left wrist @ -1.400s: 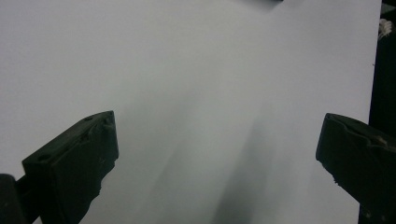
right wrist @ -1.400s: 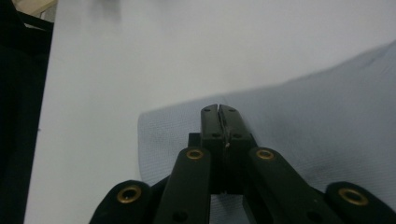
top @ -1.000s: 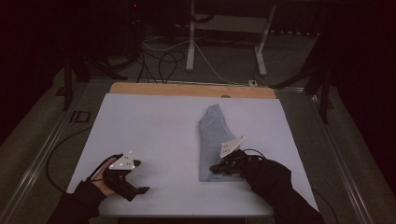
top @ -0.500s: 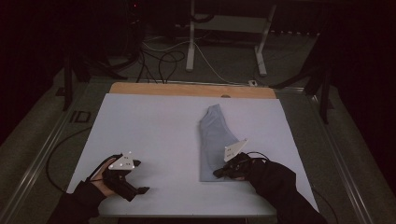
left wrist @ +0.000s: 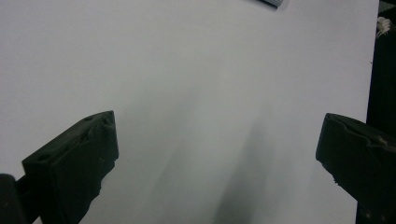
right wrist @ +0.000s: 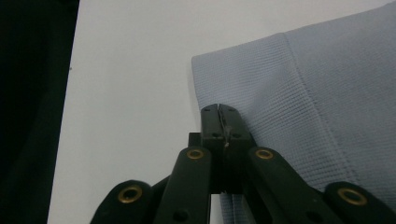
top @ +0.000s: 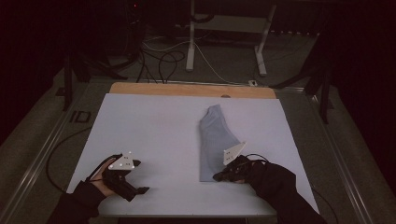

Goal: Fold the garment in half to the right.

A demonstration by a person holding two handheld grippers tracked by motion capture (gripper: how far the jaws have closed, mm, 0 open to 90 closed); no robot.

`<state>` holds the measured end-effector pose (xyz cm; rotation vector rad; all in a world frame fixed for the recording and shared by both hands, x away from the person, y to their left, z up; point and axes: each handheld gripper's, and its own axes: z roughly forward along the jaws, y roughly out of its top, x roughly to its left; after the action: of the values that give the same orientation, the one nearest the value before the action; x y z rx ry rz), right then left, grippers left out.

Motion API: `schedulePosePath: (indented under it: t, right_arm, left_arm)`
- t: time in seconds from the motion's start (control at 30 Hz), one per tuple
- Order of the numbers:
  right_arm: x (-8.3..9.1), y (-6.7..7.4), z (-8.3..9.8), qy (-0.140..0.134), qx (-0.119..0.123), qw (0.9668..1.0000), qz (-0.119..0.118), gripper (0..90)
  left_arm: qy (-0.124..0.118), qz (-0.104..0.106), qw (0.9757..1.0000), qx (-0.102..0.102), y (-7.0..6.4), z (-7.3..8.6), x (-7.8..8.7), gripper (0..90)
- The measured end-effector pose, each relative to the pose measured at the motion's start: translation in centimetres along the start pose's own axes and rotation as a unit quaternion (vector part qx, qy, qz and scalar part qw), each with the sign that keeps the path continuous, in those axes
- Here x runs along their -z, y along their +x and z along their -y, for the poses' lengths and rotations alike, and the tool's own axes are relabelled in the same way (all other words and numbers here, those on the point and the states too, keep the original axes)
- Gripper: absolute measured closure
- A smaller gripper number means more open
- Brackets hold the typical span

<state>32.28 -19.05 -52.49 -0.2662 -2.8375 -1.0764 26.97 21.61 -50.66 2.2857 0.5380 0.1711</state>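
Note:
A light blue folded cloth (top: pixel 215 135) lies lengthwise on the white table (top: pixel 154 121), right of the middle. My right gripper (top: pixel 216 177) rests at its near left corner, jaws shut. In the right gripper view the shut tips (right wrist: pixel 218 109) lie over the cloth's hem (right wrist: pixel 327 93), just inside its edge. I cannot tell whether any fabric is pinched between them. My left gripper (top: pixel 142 176) sits in a hand at the table's near left, away from the cloth. Its jaws stand wide open (left wrist: pixel 218 126) over bare table.
A wooden strip (top: pixel 191 89) runs along the table's far edge. Behind it on the floor are cables (top: pixel 163 60) and a metal stand's legs (top: pixel 190 42). The table's near edge lies close under both hands.
My right gripper has crept a little toward the cloth's near left corner. The cloth and the left gripper look unmoved.

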Motion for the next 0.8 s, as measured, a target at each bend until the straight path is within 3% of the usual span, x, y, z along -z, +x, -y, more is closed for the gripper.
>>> schedulePosePath:
  t: [0.33, 0.57, 0.67, 0.8]
  right_arm:
    - [0.7, -0.4, -0.3, -0.024, -0.009, 0.9997, -0.003, 90.0]
    - [2.2, -0.9, -1.2, -0.071, -0.023, 0.9971, 0.018, 89.6]
    - [2.6, -1.0, -1.5, -0.085, -0.029, 0.9957, 0.023, 83.6]
    - [2.7, -0.9, -2.1, -0.098, -0.03, 0.9945, 0.018, 63.1]
  left_arm:
    - [0.0, 0.001, 1.0, 0.0, 0.1, 0.0, 0.0, 0.2]
    - [0.0, 0.001, 1.0, -0.002, 0.0, 0.0, 0.0, 0.3]
    - [-0.001, 0.0, 1.0, -0.001, 0.0, 0.0, 0.1, 0.2]
    - [-0.001, 0.0, 1.0, -0.001, 0.1, 0.0, 0.1, 0.3]
